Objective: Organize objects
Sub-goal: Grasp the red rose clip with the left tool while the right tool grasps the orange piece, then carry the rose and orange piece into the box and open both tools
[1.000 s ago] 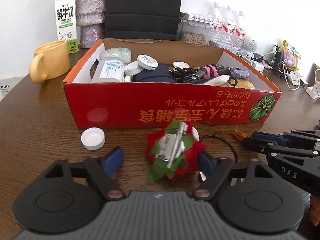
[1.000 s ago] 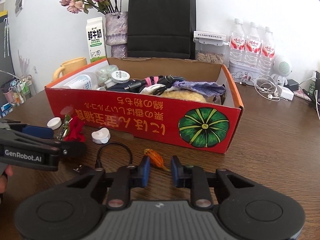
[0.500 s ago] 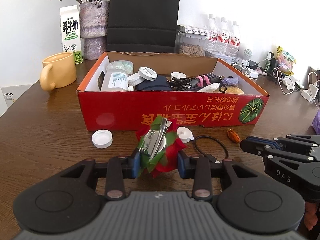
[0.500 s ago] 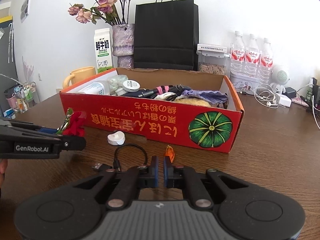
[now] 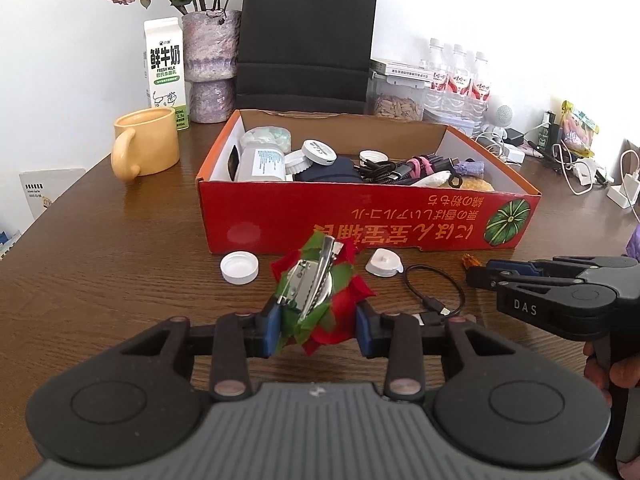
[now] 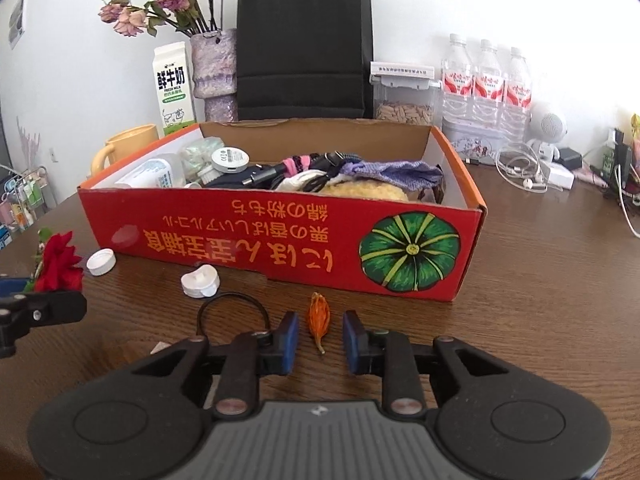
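Note:
My left gripper (image 5: 316, 330) is shut on a red fabric flower clip (image 5: 316, 286) with green leaves and a metal clasp, held just above the wooden table (image 5: 120, 280). The same flower (image 6: 58, 264) shows at the left edge of the right wrist view. A small orange dried bud (image 6: 318, 320) lies on the table between the blue pads of my right gripper (image 6: 320, 340). Its jaws are opening and do not touch the bud. Behind both stands the red cardboard box (image 5: 360, 220), packed with bottles, lids, cables and cloth.
On the table in front of the box lie a white bottle cap (image 5: 239, 267), a white lid (image 5: 383, 263) and a looped black cable (image 5: 434, 292). A yellow mug (image 5: 146, 146), milk carton (image 5: 166, 72), vase, black bag and water bottles (image 6: 486, 80) stand behind.
My left jaws closed on the flower clip and drew it up and back from the box. My right jaws shut at the orange bud, then parted, leaving it on the table.

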